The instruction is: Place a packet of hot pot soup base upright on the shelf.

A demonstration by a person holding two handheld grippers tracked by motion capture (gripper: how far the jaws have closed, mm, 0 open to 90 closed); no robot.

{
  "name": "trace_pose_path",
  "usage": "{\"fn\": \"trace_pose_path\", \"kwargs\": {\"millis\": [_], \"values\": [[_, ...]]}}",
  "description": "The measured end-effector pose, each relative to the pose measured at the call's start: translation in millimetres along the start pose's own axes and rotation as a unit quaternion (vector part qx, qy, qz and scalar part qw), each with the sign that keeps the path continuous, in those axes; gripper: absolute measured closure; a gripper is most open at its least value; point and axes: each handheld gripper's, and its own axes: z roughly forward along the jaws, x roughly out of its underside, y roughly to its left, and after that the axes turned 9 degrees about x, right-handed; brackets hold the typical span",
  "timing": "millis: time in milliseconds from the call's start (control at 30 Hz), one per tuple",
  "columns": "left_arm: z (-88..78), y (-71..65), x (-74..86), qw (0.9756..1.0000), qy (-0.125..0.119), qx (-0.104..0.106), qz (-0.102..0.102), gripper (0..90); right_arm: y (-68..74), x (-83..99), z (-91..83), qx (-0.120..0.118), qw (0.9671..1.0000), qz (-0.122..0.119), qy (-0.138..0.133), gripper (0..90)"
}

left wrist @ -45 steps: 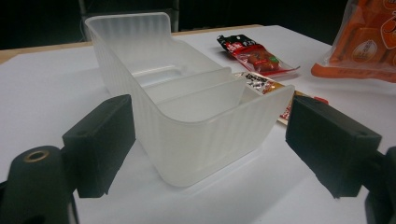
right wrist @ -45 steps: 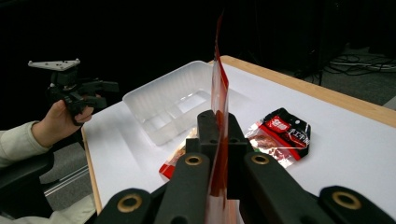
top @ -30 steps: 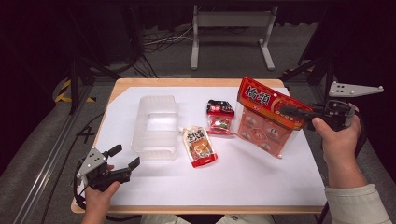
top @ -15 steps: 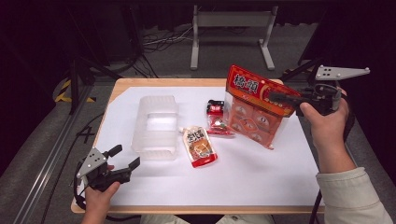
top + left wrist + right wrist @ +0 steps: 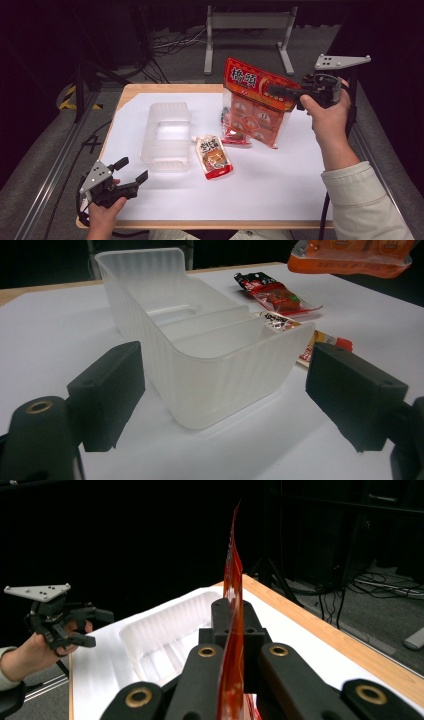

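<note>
Your right tool was clenched on the upper right edge of the big red snack bag, and you held that bag up off the table, hanging tilted above the far right part of the white surface. In the right gripper view the bag's thin red edge ran straight up between the two closed black jaws, pinched tight, with the clear plastic tray lying on the table beyond it. Your left tool rested near the front left corner of the table with its jaws released and spread, holding nothing. In the left gripper view those open jaws framed the near end of the clear plastic tray, which stood apart from them and untouched. The tray sat left of centre on the table, upright and with nothing in the compartments you could see. Just to its right lay a small orange sachet, flat on the white surface, close beside the tray's near right corner. A small red and black packet lay farther back, partly hidden behind the lower edge of the raised bag. Your two hands were well apart, one at each side of the table.
</note>
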Motion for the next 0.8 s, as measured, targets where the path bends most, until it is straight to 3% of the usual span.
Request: {"fn": "trace_pose_path", "kwargs": {"millis": [300, 800], "values": [[4.1, 1.5, -0.6, 1.0000, 0.005, 0.006, 0.004, 16.7, 6.1, -16.7, 30.0, 0.000, 1.0000, -0.007, -0.001, 90.0], [6.7, 3.2, -1.4, 0.9999, 0.005, 0.012, 0.004, 16.7, 12.4, -33.7, 79.0, -0.012, 0.9999, 0.004, -0.007, 90.0]]}}
